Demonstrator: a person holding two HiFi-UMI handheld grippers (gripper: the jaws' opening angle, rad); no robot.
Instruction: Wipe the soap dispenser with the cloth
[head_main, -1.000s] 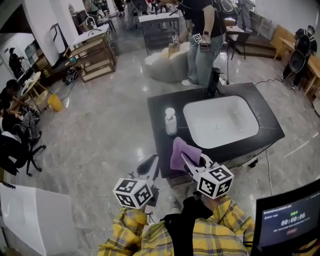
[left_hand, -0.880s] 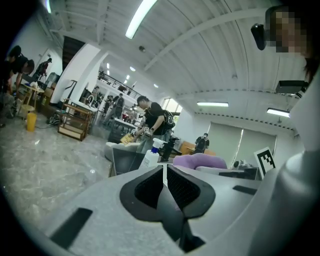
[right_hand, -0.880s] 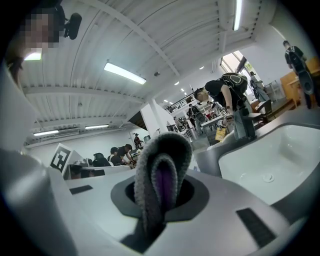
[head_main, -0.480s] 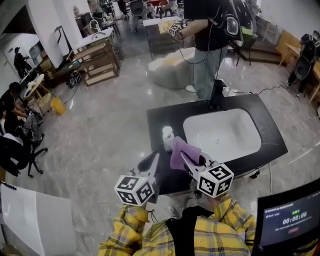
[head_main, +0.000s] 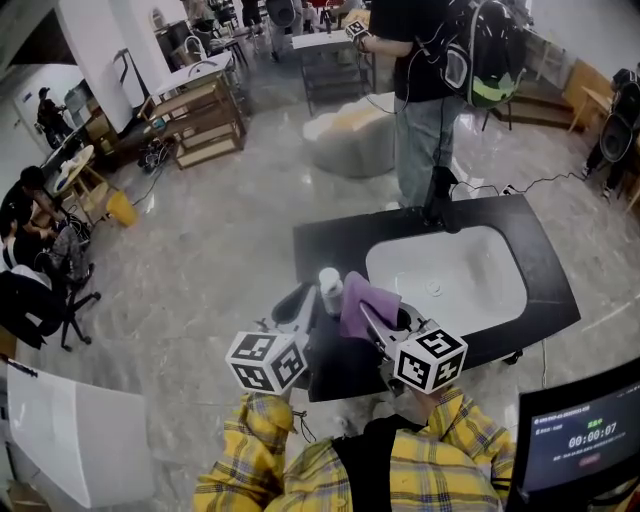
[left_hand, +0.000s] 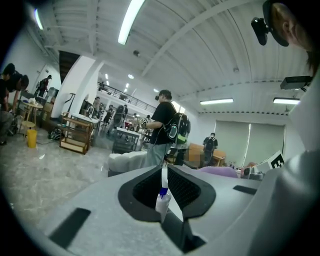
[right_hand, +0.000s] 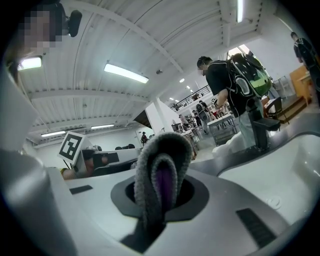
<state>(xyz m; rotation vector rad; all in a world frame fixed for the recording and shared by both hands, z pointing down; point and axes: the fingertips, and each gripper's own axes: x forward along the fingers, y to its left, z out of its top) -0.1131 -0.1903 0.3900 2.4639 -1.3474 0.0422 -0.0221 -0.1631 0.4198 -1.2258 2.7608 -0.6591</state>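
The white soap dispenser (head_main: 330, 288) stands on the near left part of the dark counter (head_main: 335, 372). My left gripper (head_main: 305, 303) is just left of it, shut and empty. In the left gripper view the dispenser (left_hand: 162, 199), with its blue collar, shows just beyond the closed left gripper (left_hand: 165, 170). My right gripper (head_main: 377, 322) is shut on the purple cloth (head_main: 365, 300), which stands up just right of the dispenser. A folded loop of the cloth (right_hand: 160, 175) fills the mouth of the right gripper (right_hand: 162, 189) in the right gripper view.
A white sink basin (head_main: 450, 275) is set into the counter, with a black faucet (head_main: 437, 198) behind it. A person with a backpack (head_main: 435, 90) stands at the counter's far side. A monitor (head_main: 580, 440) is at my lower right. Shelves and tables stand further back.
Both grippers have come closer to the counter. The dispenser, apart from them before, now stands right between the left gripper's tip and the cloth. The person behind the counter has shifted.
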